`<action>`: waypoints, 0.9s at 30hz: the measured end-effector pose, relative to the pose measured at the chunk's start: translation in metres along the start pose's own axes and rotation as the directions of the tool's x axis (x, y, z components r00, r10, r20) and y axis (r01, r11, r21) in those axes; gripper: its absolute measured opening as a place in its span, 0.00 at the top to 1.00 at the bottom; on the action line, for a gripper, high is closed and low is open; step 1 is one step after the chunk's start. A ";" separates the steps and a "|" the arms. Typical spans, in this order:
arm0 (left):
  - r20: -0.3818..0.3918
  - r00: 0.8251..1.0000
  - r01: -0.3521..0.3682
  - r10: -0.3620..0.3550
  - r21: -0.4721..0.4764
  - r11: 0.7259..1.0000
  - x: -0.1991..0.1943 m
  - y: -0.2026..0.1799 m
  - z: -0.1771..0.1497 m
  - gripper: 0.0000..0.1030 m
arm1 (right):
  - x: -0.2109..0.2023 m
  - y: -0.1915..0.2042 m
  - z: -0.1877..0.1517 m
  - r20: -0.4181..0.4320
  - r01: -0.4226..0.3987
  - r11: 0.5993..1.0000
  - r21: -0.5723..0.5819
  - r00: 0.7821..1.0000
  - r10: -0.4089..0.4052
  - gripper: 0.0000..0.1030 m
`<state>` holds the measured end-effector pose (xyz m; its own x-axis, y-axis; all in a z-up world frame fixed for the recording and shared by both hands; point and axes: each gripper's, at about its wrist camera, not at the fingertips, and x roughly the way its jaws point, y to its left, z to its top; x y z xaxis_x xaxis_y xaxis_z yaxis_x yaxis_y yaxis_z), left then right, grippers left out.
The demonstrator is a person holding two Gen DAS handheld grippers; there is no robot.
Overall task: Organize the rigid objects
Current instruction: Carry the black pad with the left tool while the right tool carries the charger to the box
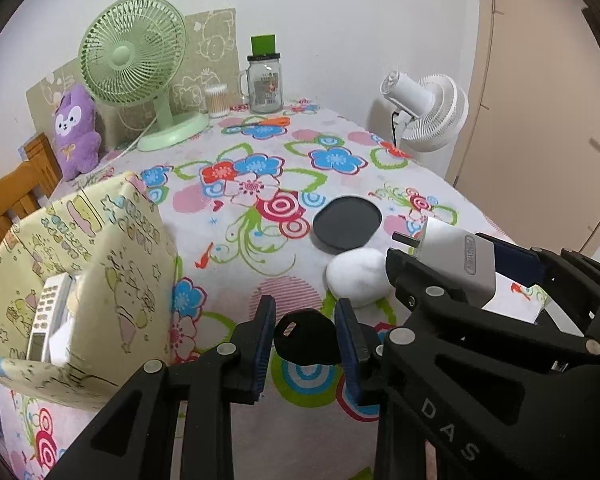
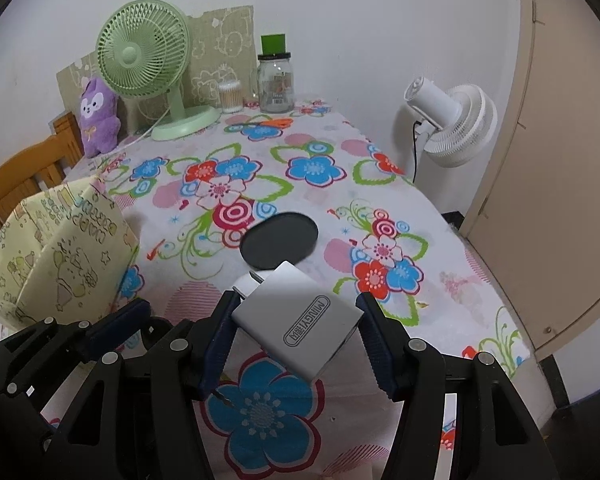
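While the left gripper point(image 1: 305, 338) clamps a black key point(image 1: 305, 337) and the right gripper point(image 2: 296, 326) a grey charger point(image 2: 300, 320), the yellow fabric bin point(image 1: 80, 264) lies left, nearer the left gripper.

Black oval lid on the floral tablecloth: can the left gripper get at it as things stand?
Probably not yet. The left gripper is shut on a black key, so it has no free grasp. The black oval lid lies ahead, with a white egg-shaped object touching its near edge, partly in the way.
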<state>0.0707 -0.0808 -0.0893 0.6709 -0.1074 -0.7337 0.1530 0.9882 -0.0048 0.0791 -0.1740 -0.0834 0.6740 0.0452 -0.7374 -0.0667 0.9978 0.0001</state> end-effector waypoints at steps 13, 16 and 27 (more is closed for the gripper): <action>0.044 0.999 -0.004 0.005 -0.002 1.000 -0.028 0.005 0.017 0.71 | -0.030 0.008 0.019 0.046 0.002 1.000 -0.010 0.999 -0.001 0.39; 0.053 0.999 -0.007 0.007 -0.003 1.000 -0.034 0.008 0.022 0.71 | -0.035 0.010 0.023 0.054 0.001 1.000 -0.011 0.999 0.000 0.39; 0.081 0.997 -0.005 0.006 -0.006 1.000 -0.049 0.021 0.035 0.71 | -0.050 0.022 0.042 0.081 0.015 1.000 -0.021 0.997 -0.013 0.39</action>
<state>0.0663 -0.0587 -0.0298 0.7286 -0.1102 -0.6761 0.1453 0.9894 -0.0047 0.0747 -0.1517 -0.0182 0.7324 0.0363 -0.6799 -0.0726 0.9970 -0.0250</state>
